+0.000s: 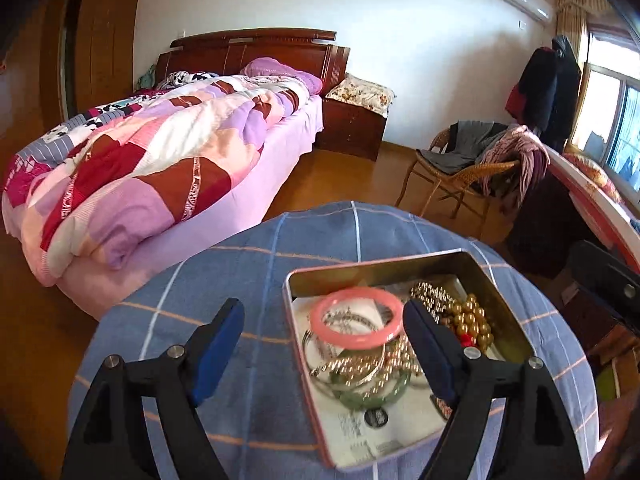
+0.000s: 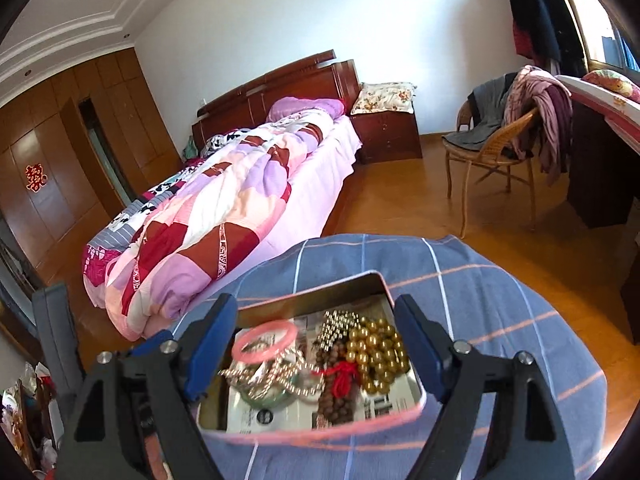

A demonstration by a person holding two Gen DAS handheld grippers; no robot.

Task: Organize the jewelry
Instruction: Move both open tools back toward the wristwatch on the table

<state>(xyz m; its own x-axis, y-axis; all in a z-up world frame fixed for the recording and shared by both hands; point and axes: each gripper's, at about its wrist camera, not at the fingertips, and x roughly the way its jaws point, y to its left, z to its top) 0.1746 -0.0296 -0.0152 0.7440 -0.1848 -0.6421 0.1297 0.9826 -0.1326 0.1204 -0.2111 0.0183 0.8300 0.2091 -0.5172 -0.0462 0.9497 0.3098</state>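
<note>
An open pink-rimmed metal tin [image 2: 404, 376] sat flat on the bench, reaching in between the right gripper's [image 2: 316, 344] spread jaws. In it lay a pink bangle [image 1: 356, 317], tilted on silver chains [image 1: 360, 364] and a green bangle [image 1: 372, 394], just inside the left gripper's [image 1: 324, 344] right jaw; gold beads [image 2: 378, 354] and brown beads [image 2: 336, 396] with a red tassel were heaped beside them.

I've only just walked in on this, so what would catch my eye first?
An open metal tin sits on the blue checked cloth, crowded with jewelry: a pink bangle lies on top at its left, gold beads are heaped at its right. Both grippers, left and right, hang open over it, and a bed with a patchwork quilt fills the room behind.
</note>
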